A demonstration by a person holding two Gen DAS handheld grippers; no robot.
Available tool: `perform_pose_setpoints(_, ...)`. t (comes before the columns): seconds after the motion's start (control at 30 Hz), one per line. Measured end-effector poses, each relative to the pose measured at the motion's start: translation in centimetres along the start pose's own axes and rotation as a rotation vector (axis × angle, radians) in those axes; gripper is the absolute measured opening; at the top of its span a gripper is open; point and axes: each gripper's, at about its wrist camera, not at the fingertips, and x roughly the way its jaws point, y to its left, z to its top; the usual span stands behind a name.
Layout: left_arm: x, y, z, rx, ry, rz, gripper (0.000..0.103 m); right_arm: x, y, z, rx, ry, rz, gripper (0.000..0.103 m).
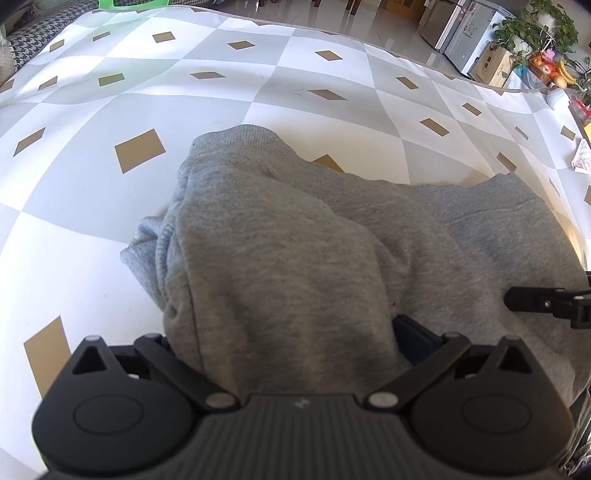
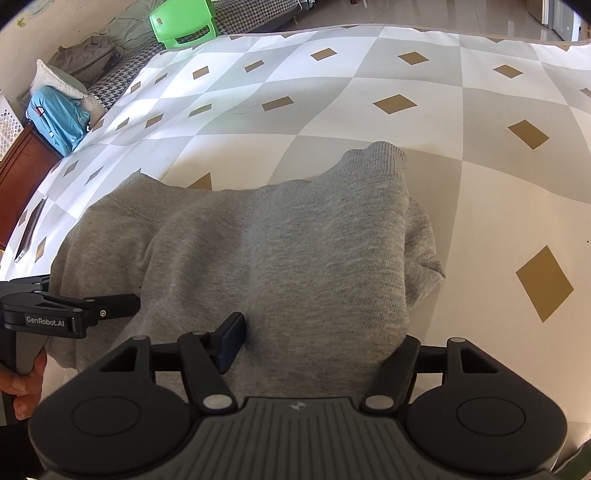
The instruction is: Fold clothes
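The left tongs stand wide open. Their jaws are spread on both sides of a raised fold of the grey sweatshirt, and the cloth lies between them, but the right pad, the only one that shows, sits beside the cloth and does not press on it. The left finger is mostly hidden behind the cloth.

The right tongs are also open, less wide. The dark pad of their left finger stands next to the grey cloth, and the right finger is half hidden by the fabric, so I cannot tell if it touches. The cloth lies loose between the two fingers and is not pinched.

At the left edge of the right wrist view, a hand holds the handle of the left tool.

The sweatshirt lies in a bunched heap on the tabletop, directly in front of both tongs. A ribbed cuff points away from the tongs on the right side.

The tabletop carries a cloth with white and grey squares and brown diamonds.

Farther away, a phone lies at the left edge of the tabletop. Beyond it there are a blue bag, a green plastic stool and, on the other side, green plants near a bowl of fruit.
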Motion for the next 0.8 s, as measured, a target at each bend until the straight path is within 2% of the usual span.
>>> perform_pose_setpoints(0.1, 0.1, -0.1, 0.1, 0.012, 0.012, -0.001, 0.103, 0.2, -0.3, -0.2, 0.019, 0.002, 0.012, 0.066)
perform_pose_setpoints(0.23, 0.3, -1.2, 0.0, 0.047, 0.02, -0.001, 0.102, 0.6, 1.0, -0.6, -0.028, -0.014, -0.013, 0.07)
perform_pose_setpoints(0.3, 0.5, -2.3, -0.2, 0.085, 0.015, 0.006, 0.102, 0.8, 1.8, -0.8, -0.067, -0.022, -0.026, 0.068)
perform_pose_setpoints(0.37, 0.5, -3.0, -0.4, 0.11, 0.009, 0.01, 0.099, 0.9, 2.4, -0.9, -0.097, -0.028, -0.027, 0.054)
perform_pose_setpoints(0.43, 0.2, -3.5, -0.3, 0.118, 0.003, -0.009, 0.081, 0.8, 2.8, -1.0, -0.115, -0.034, -0.025, 0.046)
perform_pose_setpoints(0.47, 0.0, -3.6, -0.3, 0.119, -0.003, -0.016, 0.078, 0.8, 2.8, -1.0, -0.119, -0.036, -0.024, 0.041)
perform_pose_setpoints(0.57, -0.4, -3.9, -0.6, 0.126, -0.027, -0.018, 0.07, 0.5, 3.0, -1.0, -0.128, -0.05, -0.027, 0.035)
perform_pose_setpoints(0.63, -0.7, -3.8, -0.6, 0.118, -0.039, -0.014, 0.058, 0.0, 3.3, -0.9, -0.141, -0.066, -0.031, 0.034)
perform_pose_setpoints(0.8, -2.0, -4.1, -0.4, 0.13, -0.089, -0.004, 0.052, -1.3, 4.2, -0.6, -0.168, -0.118, -0.032, 0.033)
